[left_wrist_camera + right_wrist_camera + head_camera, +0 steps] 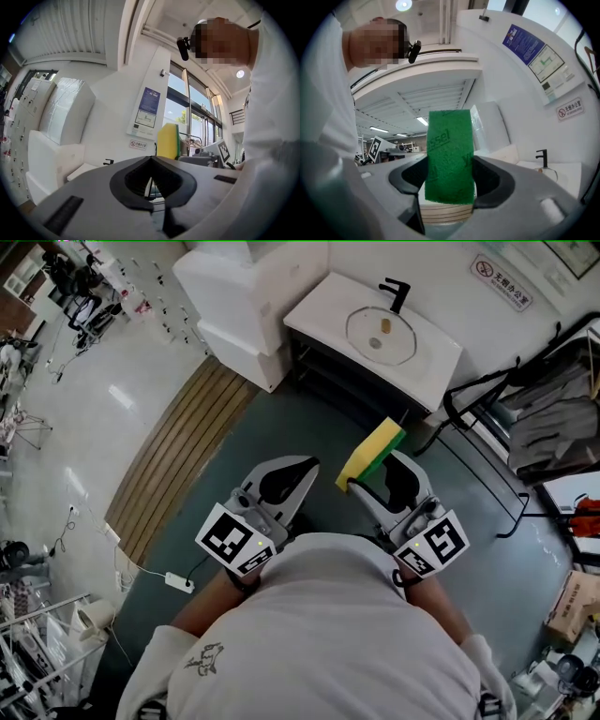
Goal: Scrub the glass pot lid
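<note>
Person stands on dark floor [300, 423] short of white sink [323, 310], open floor between grippers and sink's front edge. Right gripper [373, 472], jaws pinching yellow-green sponge [370, 454], green face toward camera in right gripper view. Left gripper [298, 470], jaws pressed together, nothing between. Round clear outline with small tan knob in basin, apparently glass pot lid [380, 334], well apart from both. Slatted wooden mat [183, 451] at left, metal rack [506, 427] at right.
</note>
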Demonstrator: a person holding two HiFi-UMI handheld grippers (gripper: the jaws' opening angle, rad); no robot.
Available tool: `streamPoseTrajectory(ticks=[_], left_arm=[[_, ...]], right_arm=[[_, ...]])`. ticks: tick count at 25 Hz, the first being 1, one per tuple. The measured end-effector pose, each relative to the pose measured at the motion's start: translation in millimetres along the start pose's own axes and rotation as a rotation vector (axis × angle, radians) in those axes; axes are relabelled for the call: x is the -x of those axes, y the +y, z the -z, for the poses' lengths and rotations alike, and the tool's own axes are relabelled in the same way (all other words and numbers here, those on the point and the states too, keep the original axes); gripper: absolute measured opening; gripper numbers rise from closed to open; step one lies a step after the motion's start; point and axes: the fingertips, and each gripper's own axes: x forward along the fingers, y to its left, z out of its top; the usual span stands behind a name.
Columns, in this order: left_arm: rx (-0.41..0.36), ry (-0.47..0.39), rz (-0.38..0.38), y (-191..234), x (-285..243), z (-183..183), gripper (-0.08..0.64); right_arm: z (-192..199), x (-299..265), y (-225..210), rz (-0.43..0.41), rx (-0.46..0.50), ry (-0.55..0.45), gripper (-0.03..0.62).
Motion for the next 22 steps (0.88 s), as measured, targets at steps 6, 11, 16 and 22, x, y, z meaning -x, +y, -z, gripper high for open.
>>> streamPoseTrajectory(ticks=[6,11,16,22], left_arm=[[0.035,-0.009,-0.039,45.2,12.4,-4.4,-0.002],[0.043,-0.007,-0.076,80.3,-1.9,-0.9,-0.002],[0.034,0.001,-0.112,117.3,-30.8,0.3,-0.002],[0.029,0.008,-0.141,167.5,-97.7,-0.6,-0.003]], right_arm=[[9.8,-46.2,-4.4,-0.03,-0.035,0.029,0.288],[16.8,-73.9,-30.4,-0.053,-0.047,0.041,0.288],[19.7,-103.5,-71.9,-0.088,-0.065,0.051,0.288],[10.5,-142.0,-148.8,-0.12,-0.065,0.059,0.288]])
